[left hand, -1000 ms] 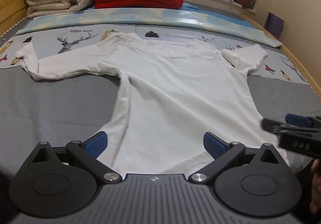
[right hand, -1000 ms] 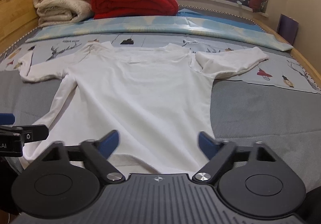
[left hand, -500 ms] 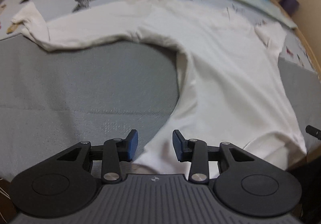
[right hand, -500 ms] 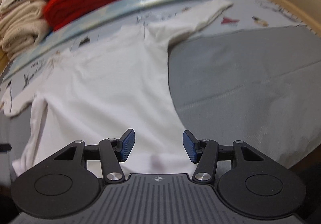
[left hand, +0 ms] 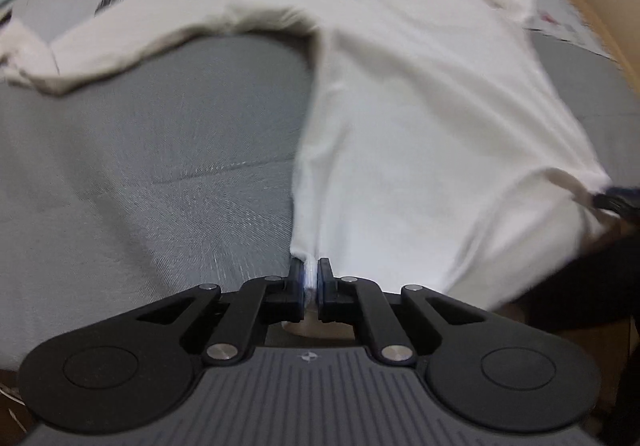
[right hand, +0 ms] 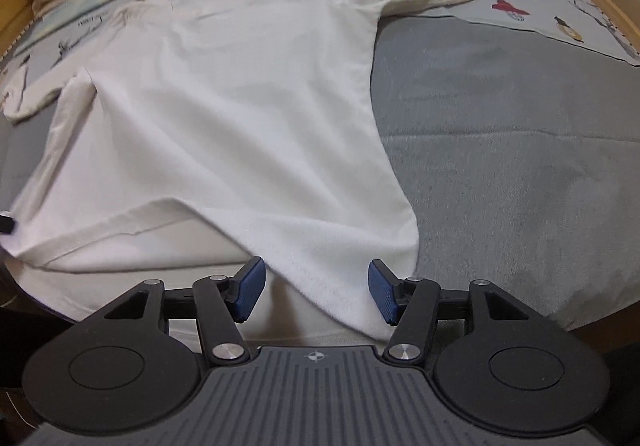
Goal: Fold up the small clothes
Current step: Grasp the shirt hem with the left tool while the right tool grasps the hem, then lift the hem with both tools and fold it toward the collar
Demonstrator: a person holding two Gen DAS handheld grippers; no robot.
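Shirt (left hand: 420, 118) spread white across the grey bed (left hand: 140, 174), filling the centre of both views, sleeves reaching toward the upper corners. I have my left hand-held gripper (left hand: 311, 280) tipped steeply down at bottom centre; its jaws have just been closing and now pinch the shirt's lower corner. My right hand-held gripper (right hand: 316, 292), also pitched down, stands fairly wide, its blue pads (right hand: 250, 286) either side of the opposite hem corner without pressing it.

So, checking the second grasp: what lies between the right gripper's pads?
In the right wrist view, the white shirt's hem corner lies between the open right gripper's pads, unpinched.
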